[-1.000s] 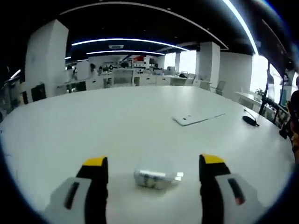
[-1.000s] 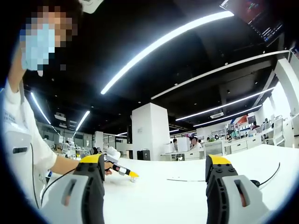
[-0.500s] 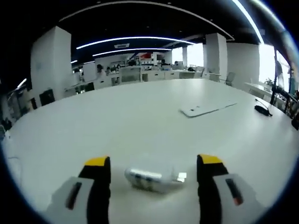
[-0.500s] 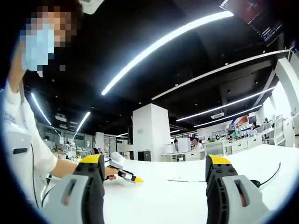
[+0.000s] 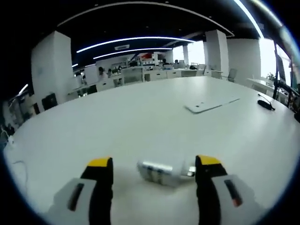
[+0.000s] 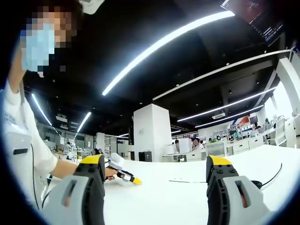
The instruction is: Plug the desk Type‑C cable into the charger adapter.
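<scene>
Between the open left claw [image 5: 153,165] jaws, the charger adapter [image 5: 160,171].

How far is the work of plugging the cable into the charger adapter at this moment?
Nothing looks done yet. The white charger adapter lies on the white table between the open jaws of the left gripper, not gripped. The right gripper is open and holds nothing, raised toward the room. A dark cable lies on the table at the far right. Left to do: grip the adapter, fetch the cable, plug it in.
</scene>
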